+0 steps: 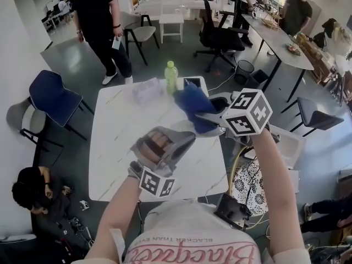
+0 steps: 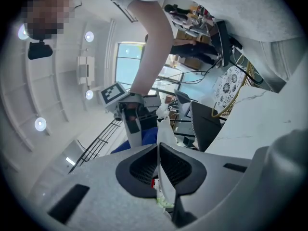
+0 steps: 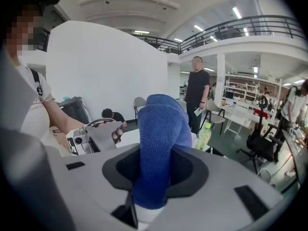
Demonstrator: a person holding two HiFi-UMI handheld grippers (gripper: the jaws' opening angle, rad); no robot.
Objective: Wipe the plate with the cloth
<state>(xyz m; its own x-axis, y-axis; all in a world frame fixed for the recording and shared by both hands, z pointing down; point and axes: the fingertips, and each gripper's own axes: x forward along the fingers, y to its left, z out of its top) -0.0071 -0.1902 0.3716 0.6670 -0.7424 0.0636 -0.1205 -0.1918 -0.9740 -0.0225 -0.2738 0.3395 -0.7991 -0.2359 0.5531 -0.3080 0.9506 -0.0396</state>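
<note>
Plate [image 1: 165, 143] is held up over the table [image 1: 113, 147], its rim pinched between the nearly closed fingers of the left gripper [image 2: 159, 150]; it looks stiff, smooth, probably slippery and breakable. Fingers of the right gripper [image 3: 155, 153] clamp the soft, lightweight blue cloth [image 3: 161, 124] near it.

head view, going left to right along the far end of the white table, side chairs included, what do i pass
blue chair → crumpled white wrapping → green bottle → blue cloth → dark chair
</note>
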